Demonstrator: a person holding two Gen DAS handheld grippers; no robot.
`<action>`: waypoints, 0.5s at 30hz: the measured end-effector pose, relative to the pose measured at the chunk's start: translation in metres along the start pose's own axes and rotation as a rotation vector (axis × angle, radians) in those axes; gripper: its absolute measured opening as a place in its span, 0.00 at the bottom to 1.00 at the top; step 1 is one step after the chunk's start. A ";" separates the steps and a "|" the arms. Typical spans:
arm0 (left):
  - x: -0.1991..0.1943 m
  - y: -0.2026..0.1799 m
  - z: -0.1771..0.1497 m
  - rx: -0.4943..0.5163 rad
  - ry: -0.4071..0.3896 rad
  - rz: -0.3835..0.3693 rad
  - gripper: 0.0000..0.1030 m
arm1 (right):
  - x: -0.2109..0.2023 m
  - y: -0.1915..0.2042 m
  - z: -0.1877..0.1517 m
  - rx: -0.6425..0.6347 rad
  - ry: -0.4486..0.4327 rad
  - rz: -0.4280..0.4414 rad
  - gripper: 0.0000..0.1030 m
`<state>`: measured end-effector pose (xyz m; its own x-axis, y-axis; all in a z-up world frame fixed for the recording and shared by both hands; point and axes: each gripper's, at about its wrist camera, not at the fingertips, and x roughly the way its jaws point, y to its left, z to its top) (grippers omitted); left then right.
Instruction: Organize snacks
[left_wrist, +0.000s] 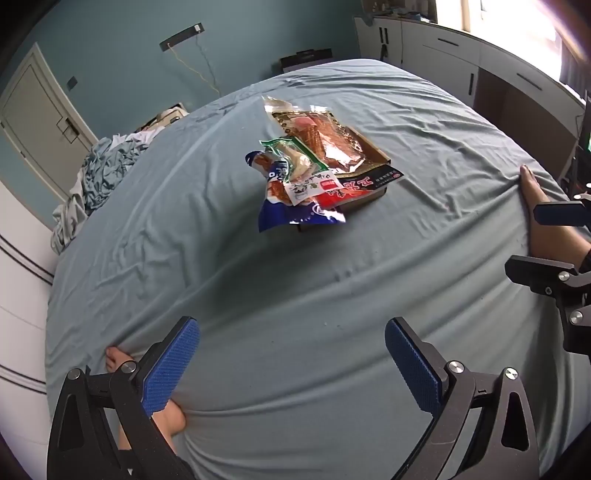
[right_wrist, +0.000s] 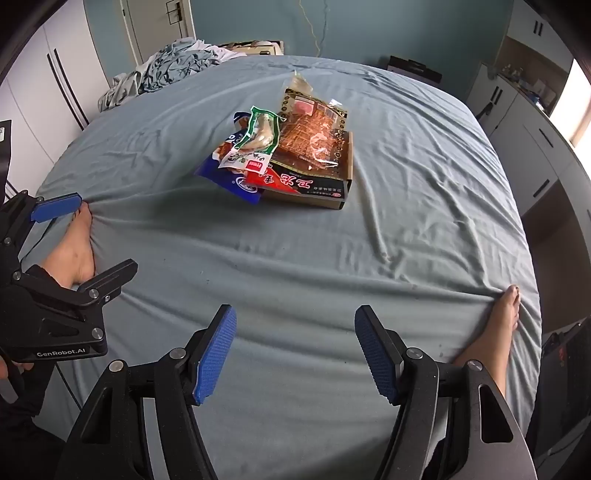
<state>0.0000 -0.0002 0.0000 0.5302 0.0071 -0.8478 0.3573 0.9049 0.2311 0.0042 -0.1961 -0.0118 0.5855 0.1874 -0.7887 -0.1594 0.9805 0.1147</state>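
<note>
Both tools hung empty over the bare sheet (right_wrist: 332, 258): the left gripper (left_wrist: 291, 363) spread wide, the right gripper (right_wrist: 295, 350) partly open. Well ahead, the snack packets (right_wrist: 255, 155) lay heaped on a shallow cardboard box (right_wrist: 343, 184) mid-bed, apparently gathered there for sorting.

Window glare, perhaps overexposed; fisheye-warped edges.

Home bedroom, bed with grey-blue sheet (left_wrist: 295, 288), wardrobe doors (right_wrist: 55, 92), crumpled bedding (right_wrist: 166, 66)
</note>
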 end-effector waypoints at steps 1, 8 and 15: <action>0.000 0.000 0.000 0.000 0.001 0.000 0.99 | 0.000 0.000 0.000 0.000 0.001 0.000 0.64; 0.000 0.000 0.000 0.000 0.001 0.001 0.99 | 0.000 0.000 0.000 0.001 0.001 0.003 0.64; 0.000 0.000 0.000 0.000 0.002 0.000 0.99 | -0.001 0.000 0.001 -0.003 0.004 0.002 0.64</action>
<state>0.0001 -0.0003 -0.0004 0.5290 0.0080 -0.8486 0.3574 0.9049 0.2313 0.0042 -0.1965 -0.0108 0.5821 0.1890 -0.7909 -0.1624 0.9800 0.1146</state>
